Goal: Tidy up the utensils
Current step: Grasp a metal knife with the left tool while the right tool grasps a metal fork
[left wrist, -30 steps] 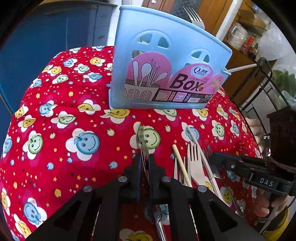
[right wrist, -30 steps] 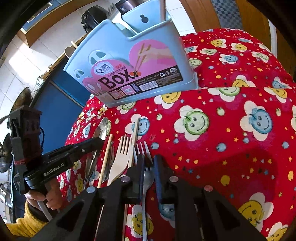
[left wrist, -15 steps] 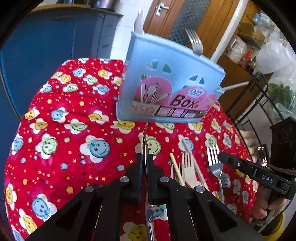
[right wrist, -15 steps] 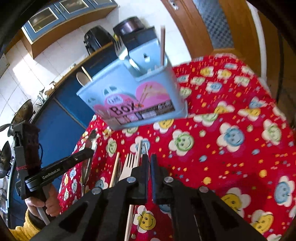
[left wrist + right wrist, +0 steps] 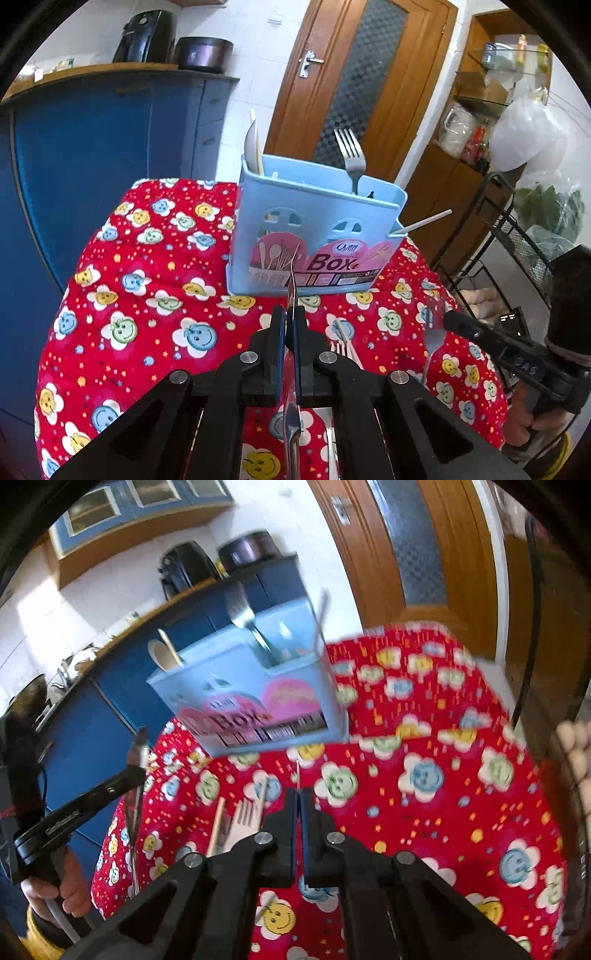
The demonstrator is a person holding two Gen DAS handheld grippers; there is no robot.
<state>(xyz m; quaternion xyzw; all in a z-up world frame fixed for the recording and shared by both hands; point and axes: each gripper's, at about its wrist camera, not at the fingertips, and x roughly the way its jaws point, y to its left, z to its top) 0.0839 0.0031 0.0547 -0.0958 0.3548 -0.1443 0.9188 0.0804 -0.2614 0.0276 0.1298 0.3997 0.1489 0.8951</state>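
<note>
My left gripper (image 5: 291, 314) is shut on a metal spoon (image 5: 293, 273), seen edge-on and lifted off the red flowered tablecloth (image 5: 147, 295). From the right wrist view the left gripper (image 5: 138, 771) holds that spoon (image 5: 135, 805) at the table's left edge. My right gripper (image 5: 298, 794) is shut on a metal fork (image 5: 297, 771), a thin edge between its fingers. The left wrist view shows the right gripper (image 5: 448, 319) with the fork (image 5: 430, 339) at the right. The blue utensil box (image 5: 314, 229) stands ahead, holding a fork (image 5: 352, 155), a wooden spoon (image 5: 253, 144) and a chopstick (image 5: 424, 223).
A wooden fork (image 5: 242, 823) and chopsticks (image 5: 216, 823) lie on the cloth between the grippers. A blue cabinet (image 5: 92, 147) stands left, bearing a black appliance (image 5: 146, 35) and a pot (image 5: 203, 53). A wooden door (image 5: 354, 74) is behind, a black wire rack (image 5: 517, 240) right.
Both grippers have risen and tipped upward, bringing the spoon and the fork up off the cloth. The right jaws closed on the fork at the start.
</note>
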